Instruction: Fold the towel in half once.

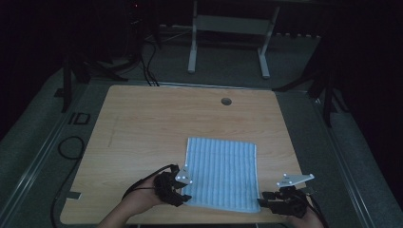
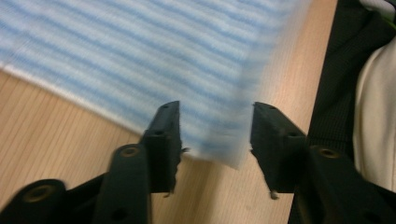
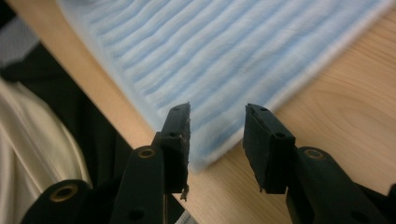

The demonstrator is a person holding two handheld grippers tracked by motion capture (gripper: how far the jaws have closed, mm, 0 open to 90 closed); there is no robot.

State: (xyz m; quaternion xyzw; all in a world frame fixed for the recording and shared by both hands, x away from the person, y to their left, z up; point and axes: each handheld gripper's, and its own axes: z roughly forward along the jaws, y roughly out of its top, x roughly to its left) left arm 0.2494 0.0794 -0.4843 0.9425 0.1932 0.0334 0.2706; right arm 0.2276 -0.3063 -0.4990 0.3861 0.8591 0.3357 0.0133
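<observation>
Blue-striped cloth (image 1: 222, 174) lying flat near the table (image 1: 142, 123) front edge; left gripper (image 2: 215, 126) and right gripper (image 3: 217, 128) gaping over its near corners, pads pressing nothing; cloth edge blurring; person's torso cut off.

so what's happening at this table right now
A person holds a two-jaw gripper in each hand at the near edge of a wooden table. A blue-and-white striped cloth lies flat on it. The left gripper sits at the cloth's near left corner and the right gripper at its near right corner. Both have their jaws apart, with a corner of the cloth showing between them; the pads are not pressing on it, so the cloth is not gripped.
</observation>
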